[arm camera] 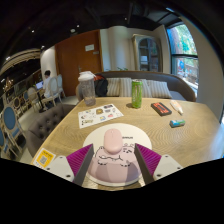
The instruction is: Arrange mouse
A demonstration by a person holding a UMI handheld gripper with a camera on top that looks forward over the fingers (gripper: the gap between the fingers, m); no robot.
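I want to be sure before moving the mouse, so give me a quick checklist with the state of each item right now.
1. Mouse between the fingers: ok, it sits centred between the two pink pads.
2. Gripper pressing the mouse on both sides: cannot tell, the contact points are not clear.
3. Mouse on the round mat: ok, the mat shows beneath and beyond it.
4. Path ahead on the table: ok just past the mat; farther on lie a paper, a jug, a green can and a dark box.
5. Yellow card beside the left finger: ok, apart from it.
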